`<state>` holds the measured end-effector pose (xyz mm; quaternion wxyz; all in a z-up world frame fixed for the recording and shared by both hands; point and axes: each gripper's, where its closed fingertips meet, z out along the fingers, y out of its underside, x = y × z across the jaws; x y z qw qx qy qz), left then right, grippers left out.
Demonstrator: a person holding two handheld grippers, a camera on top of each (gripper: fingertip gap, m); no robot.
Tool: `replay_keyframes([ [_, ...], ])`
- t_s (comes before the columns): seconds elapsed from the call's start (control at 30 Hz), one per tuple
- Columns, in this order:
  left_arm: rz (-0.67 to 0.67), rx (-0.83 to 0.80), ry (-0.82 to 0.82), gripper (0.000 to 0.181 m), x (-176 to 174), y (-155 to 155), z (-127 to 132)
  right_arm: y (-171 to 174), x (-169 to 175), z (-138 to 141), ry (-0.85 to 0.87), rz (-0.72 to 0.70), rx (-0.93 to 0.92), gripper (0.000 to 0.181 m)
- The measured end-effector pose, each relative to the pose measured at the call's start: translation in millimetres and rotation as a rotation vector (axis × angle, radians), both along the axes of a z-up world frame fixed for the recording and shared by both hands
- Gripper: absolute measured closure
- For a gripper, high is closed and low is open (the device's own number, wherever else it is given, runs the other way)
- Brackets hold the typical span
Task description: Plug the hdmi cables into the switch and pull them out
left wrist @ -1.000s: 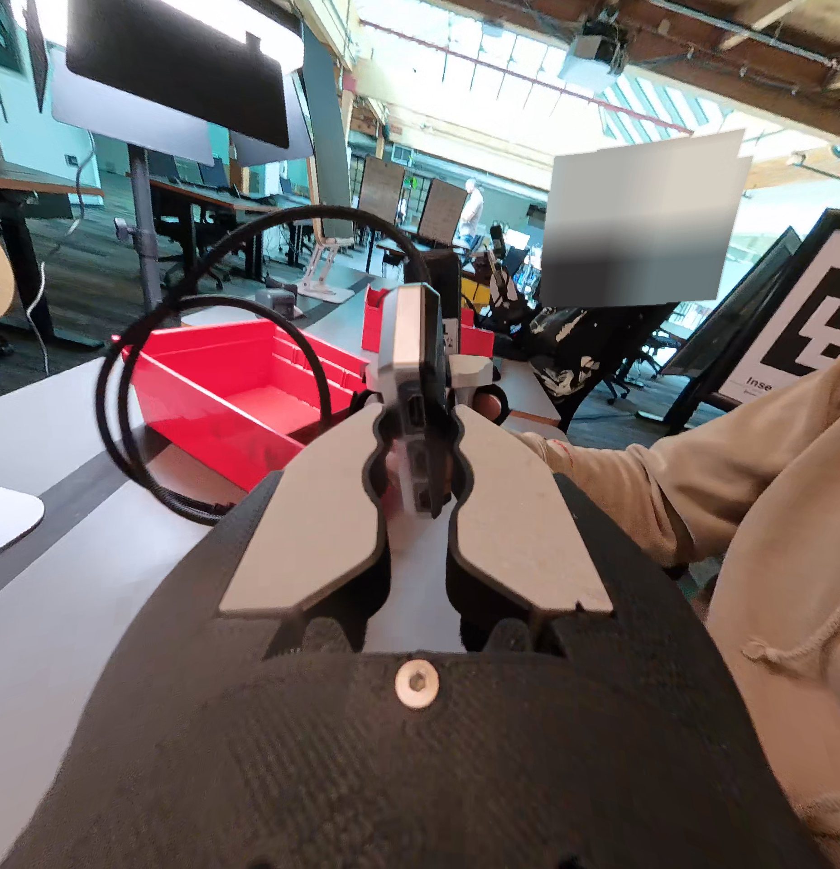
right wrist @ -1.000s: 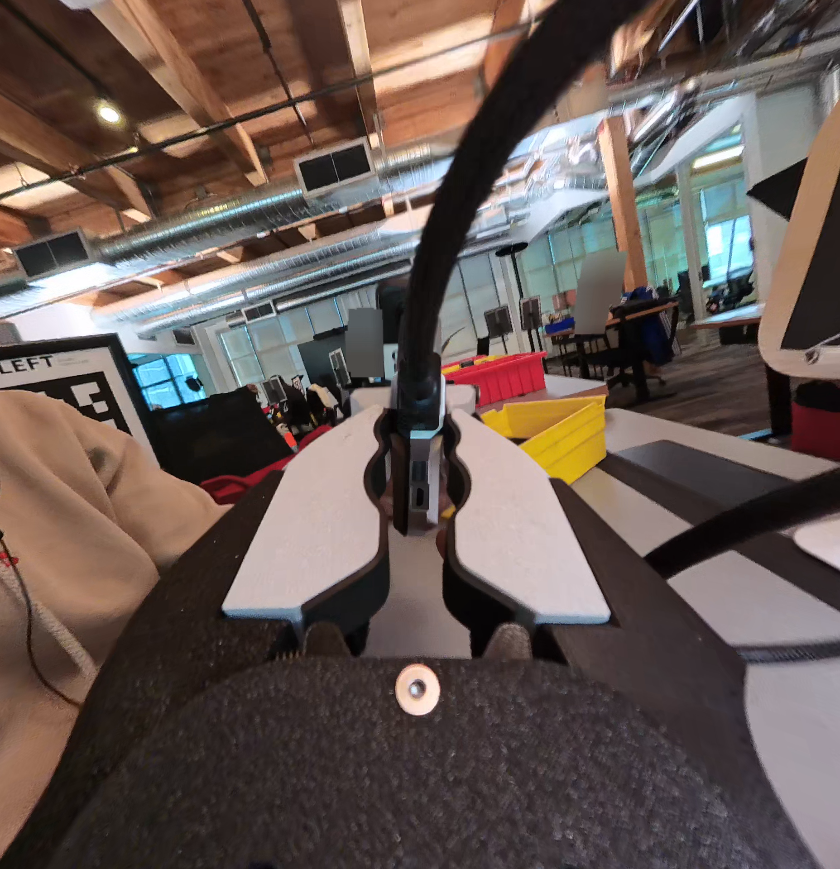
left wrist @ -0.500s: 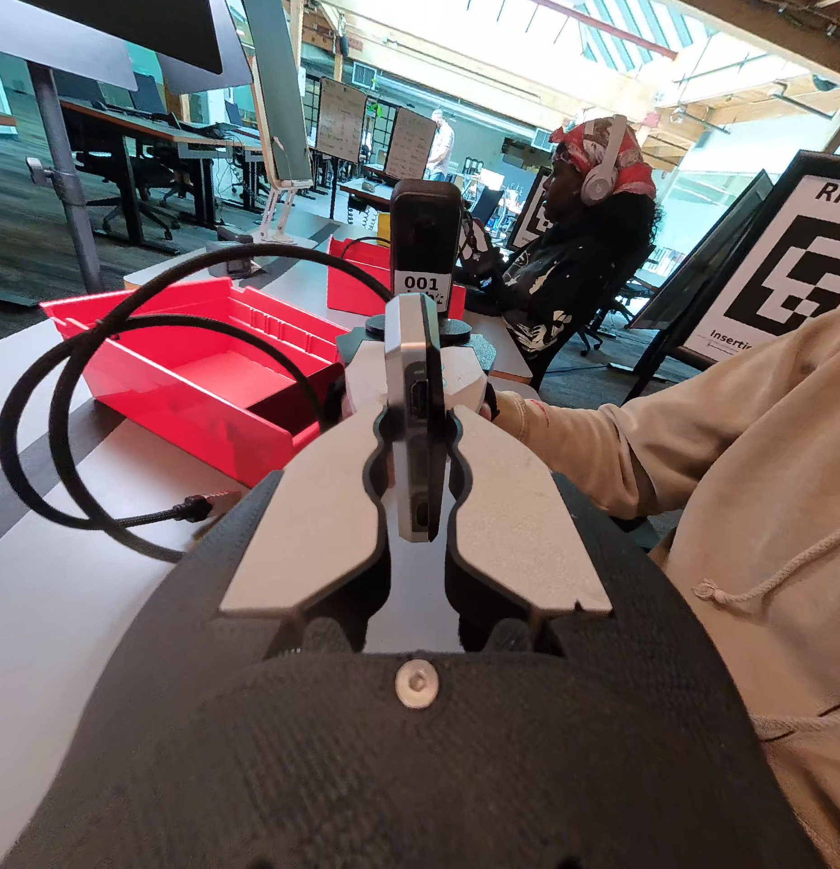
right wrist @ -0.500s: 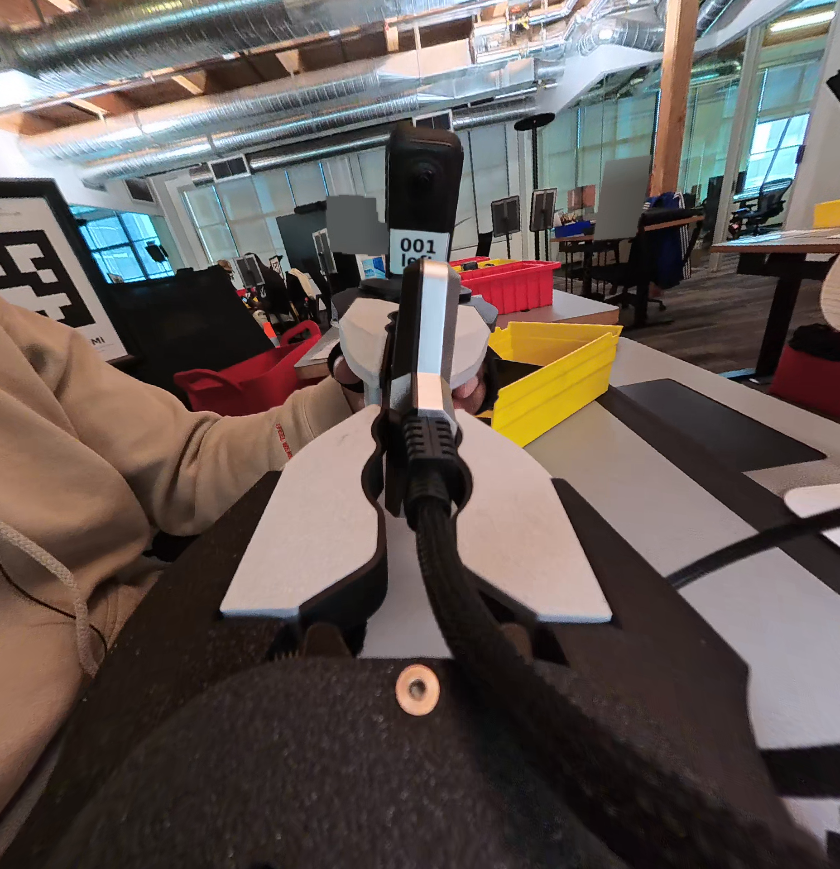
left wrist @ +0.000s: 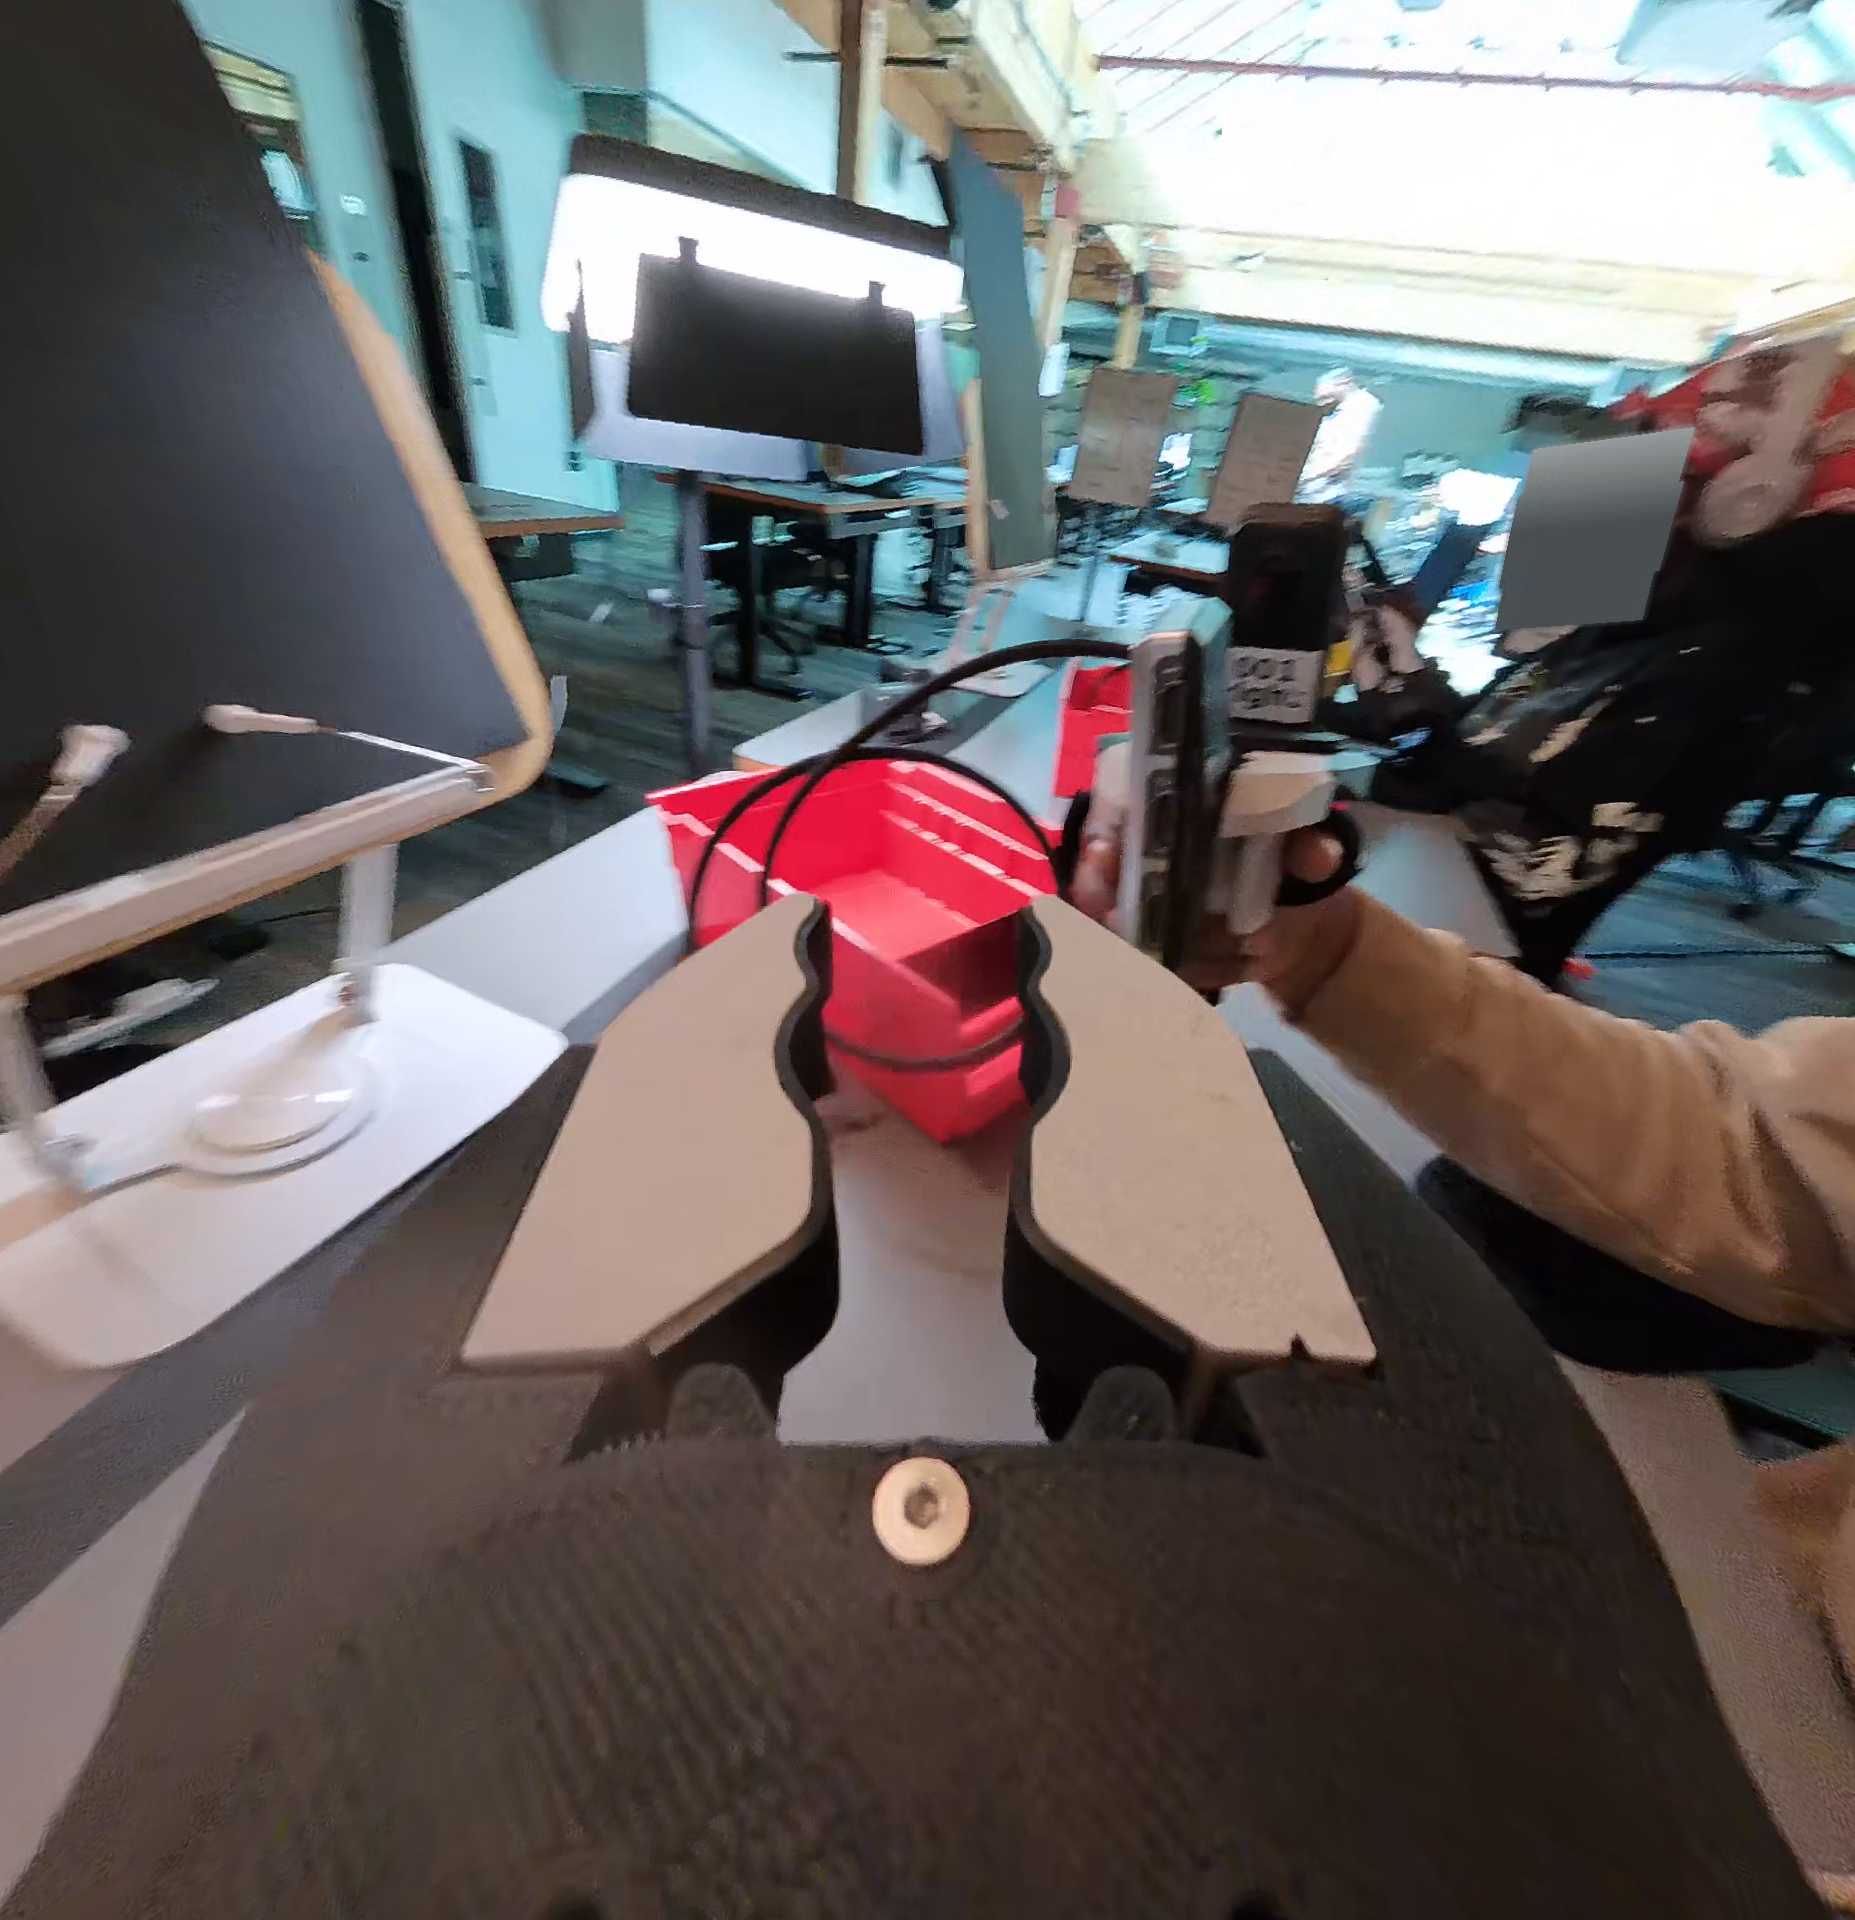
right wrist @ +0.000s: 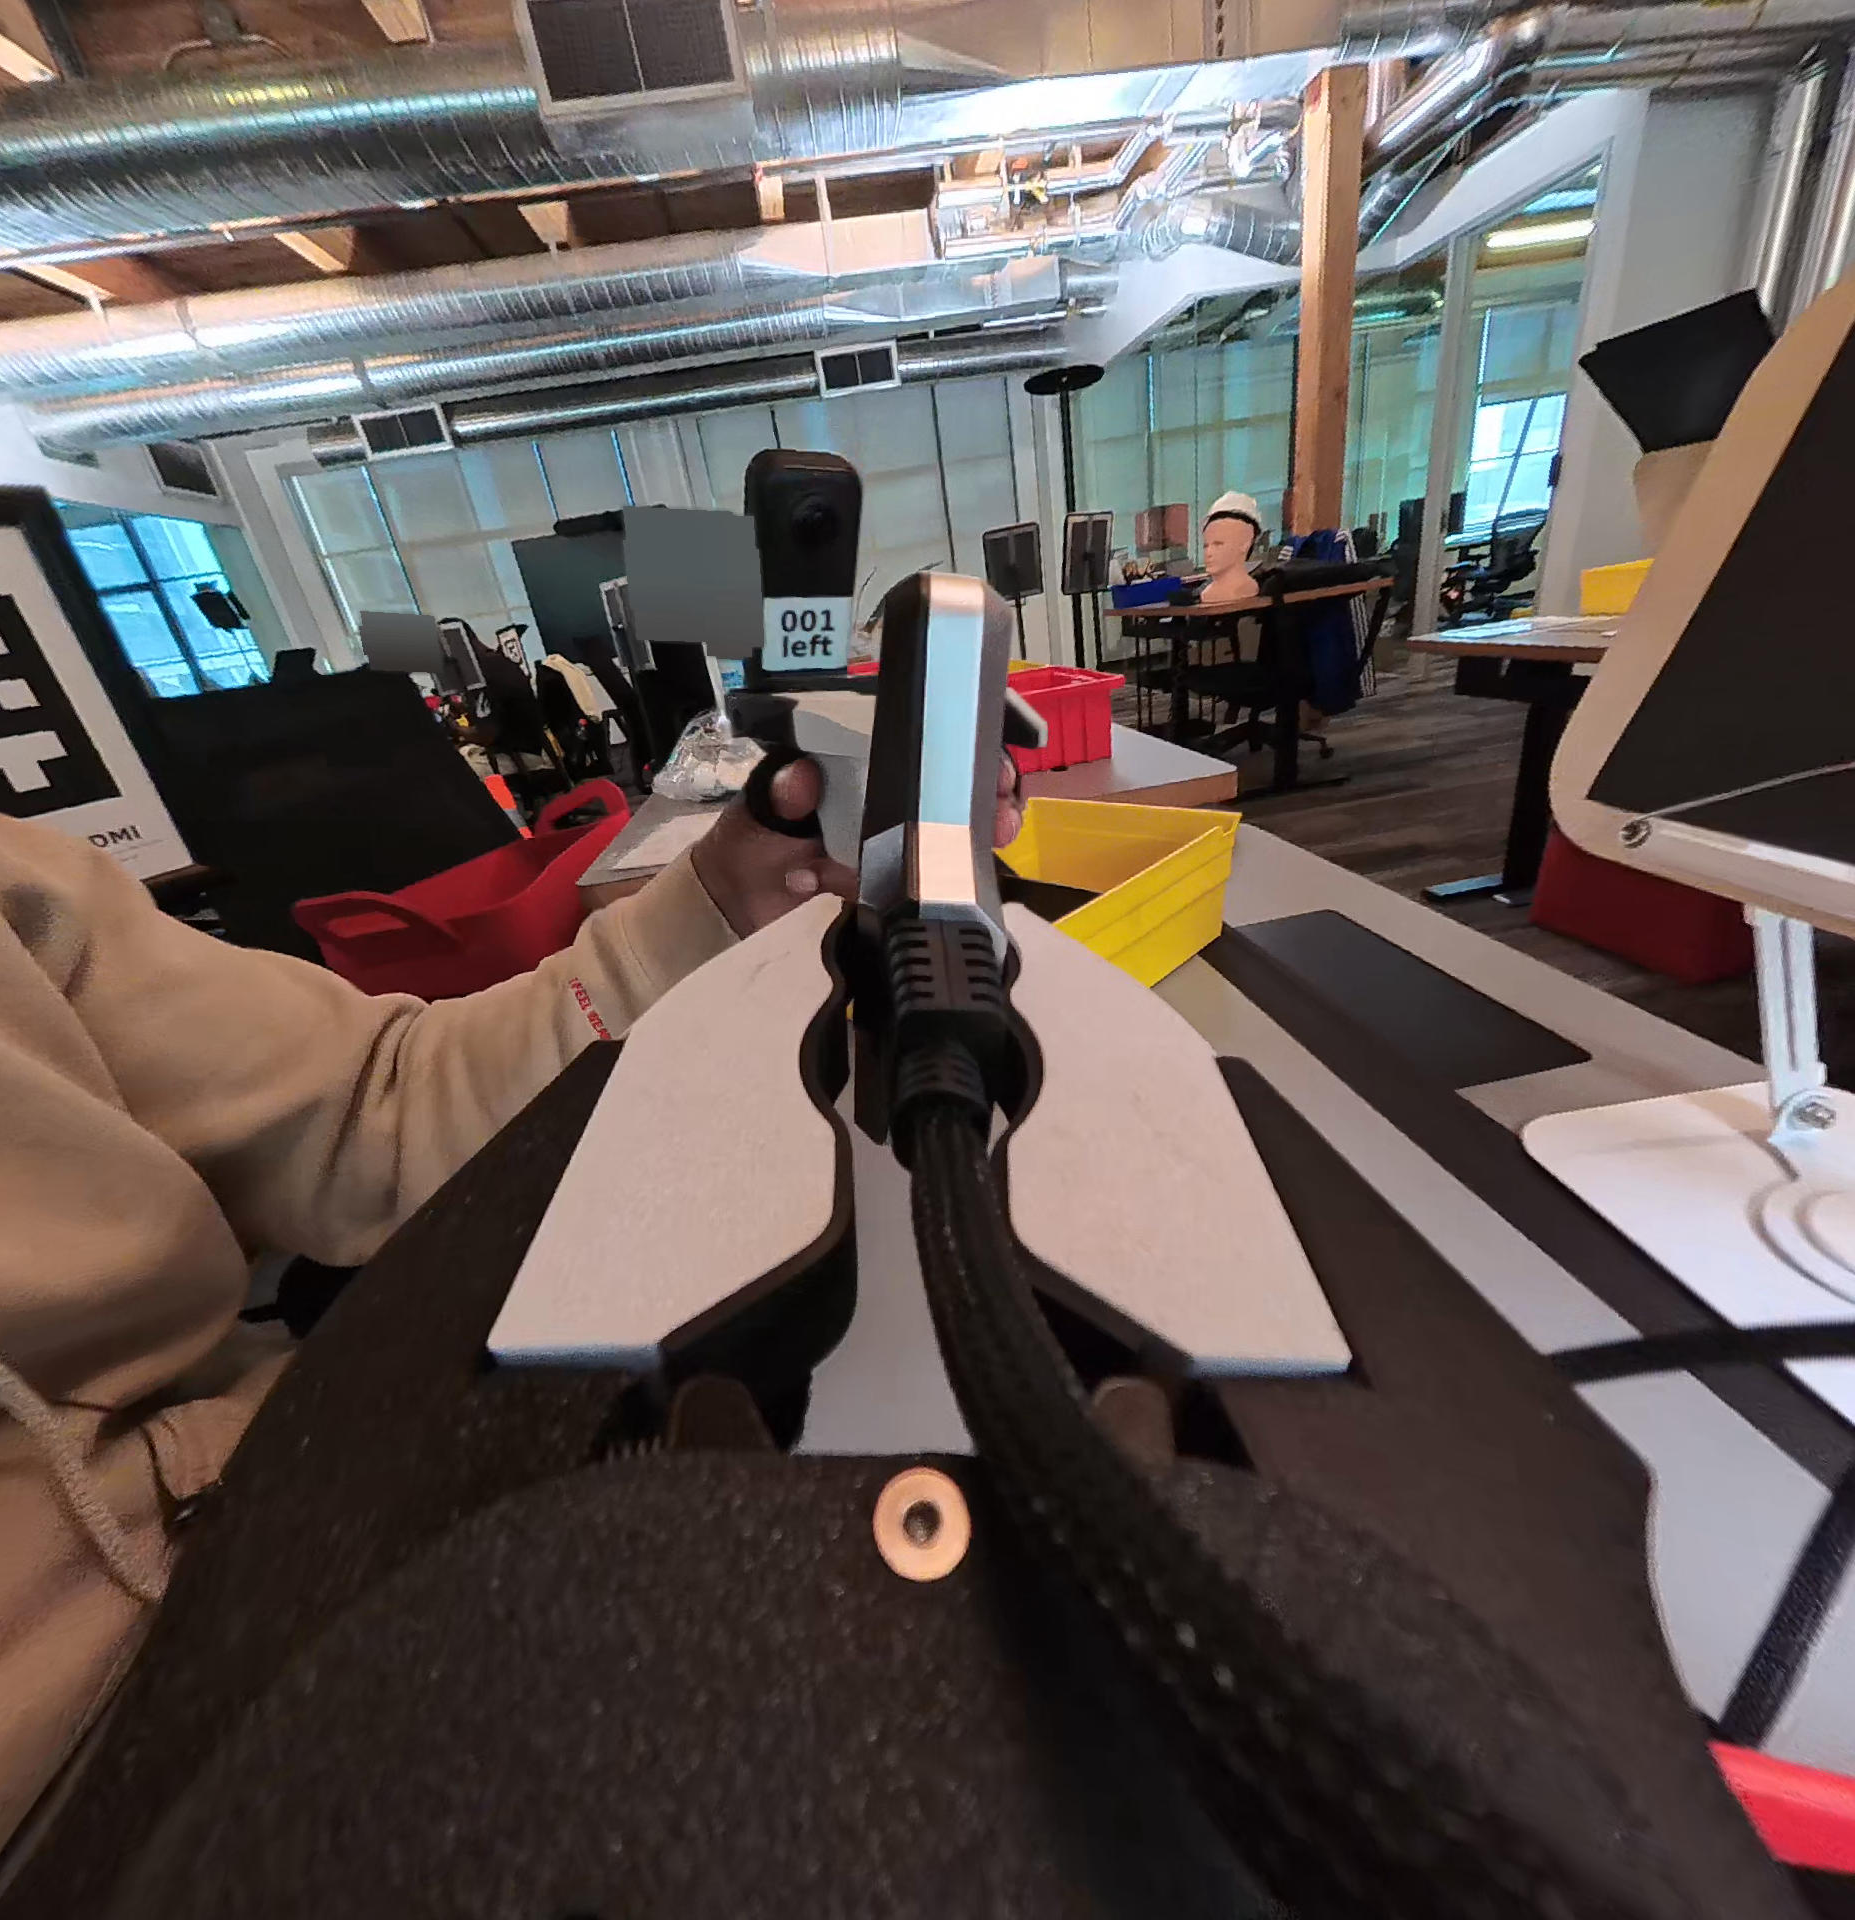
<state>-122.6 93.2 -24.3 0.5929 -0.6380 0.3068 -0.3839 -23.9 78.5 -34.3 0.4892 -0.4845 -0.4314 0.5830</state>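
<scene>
Red ribbed plastic bin (left wrist: 902,894) beyond released, empty left gripper (left wrist: 918,997); right gripper (right wrist: 928,1023) clenched on braided black cable's plug (right wrist: 944,977), seated in upright metal switch (right wrist: 938,727).

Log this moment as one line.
left gripper: open, empty | right gripper: shut on cable plug | switch: on plug

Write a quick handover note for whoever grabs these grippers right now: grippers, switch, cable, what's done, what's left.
Left gripper: open, empty, facing the red bin.
Right gripper: shut on the HDMI plug; the switch sticks up from that plug, off the table.
Done: this plug is seated in the switch.
Left: probably grip the switch with the left gripper and pull the plug out.
</scene>
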Motion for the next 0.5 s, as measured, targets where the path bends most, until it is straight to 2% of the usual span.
replay_keyframes([
  [0.13,0.221,0.022,0.145,0.152,-48.2,6.7,2.2,0.7,6.3,7.6,-0.009,-0.033,0.019,0.159],
  [0.2,0.279,-0.024,0.235,0.153,-73.0,8.1,-4.7,3.4,8.7,9.1,-0.022,-0.061,0.033,0.159],
  [0.33,0.313,-0.247,0.577,0.153,-132.6,-1.8,-52.8,6.9,12.1,8.8,-0.027,-0.068,0.027,0.159],
  [0.43,0.307,-0.458,0.809,0.152,-182.2,-24.3,-98.8,9.1,13.2,9.8,-0.018,-0.068,0.013,0.159],
  [0.5,0.314,-0.564,0.906,0.151,-208.4,-43.1,-121.0,9.4,13.5,10.6,-0.011,-0.066,0.006,0.159],
])
